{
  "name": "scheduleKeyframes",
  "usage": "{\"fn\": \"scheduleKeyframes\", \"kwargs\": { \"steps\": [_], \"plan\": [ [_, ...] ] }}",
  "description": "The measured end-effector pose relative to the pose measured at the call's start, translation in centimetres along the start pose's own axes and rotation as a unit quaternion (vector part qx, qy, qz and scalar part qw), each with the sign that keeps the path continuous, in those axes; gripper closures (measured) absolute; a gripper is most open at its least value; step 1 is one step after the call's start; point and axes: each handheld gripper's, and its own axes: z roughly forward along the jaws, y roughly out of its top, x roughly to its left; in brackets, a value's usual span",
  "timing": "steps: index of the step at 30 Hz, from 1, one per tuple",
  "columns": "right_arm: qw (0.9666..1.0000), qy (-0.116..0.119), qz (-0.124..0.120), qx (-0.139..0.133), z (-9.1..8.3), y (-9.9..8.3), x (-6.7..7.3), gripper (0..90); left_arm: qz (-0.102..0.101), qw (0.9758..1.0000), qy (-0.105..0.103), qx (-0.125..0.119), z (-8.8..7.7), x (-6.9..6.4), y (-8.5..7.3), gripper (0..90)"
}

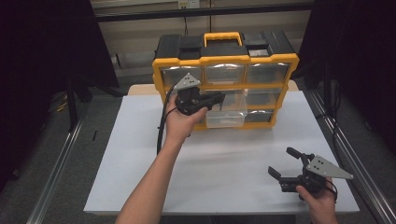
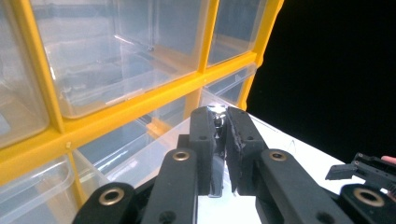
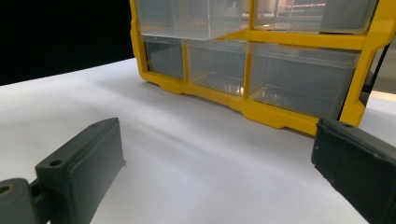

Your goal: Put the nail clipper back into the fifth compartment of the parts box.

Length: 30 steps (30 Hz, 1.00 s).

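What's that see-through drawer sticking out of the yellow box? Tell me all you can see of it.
The clear drawer is a small box of transparent plastic that looks empty. It belongs to the middle row of the yellow-framed organizer and juts forward over the white table, partly pulled out, level and open at the top. The left gripper has its black jaws shut on the drawer's front wall, as the left gripper view shows up close. Other drawers around it sit pushed in.
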Motion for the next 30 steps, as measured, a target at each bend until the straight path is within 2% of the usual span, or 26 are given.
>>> {"fn": "scheduleKeyframes", "kwargs": {
  "steps": [19, 30],
  "plan": [
    [1.0000, 0.000, 0.000, 0.000, -0.02, 0.02, -0.01, 1.8, 0.003, 0.9999, 0.000, 0.011, 0.16, -0.01, -0.67, 81.7],
    [1.0000, 0.001, 0.000, -0.001, -0.03, 0.02, 0.00, 1.8, 0.002, 0.9999, 0.008, 0.013, 0.08, 0.15, -0.88, 81.3]
  ]
}}
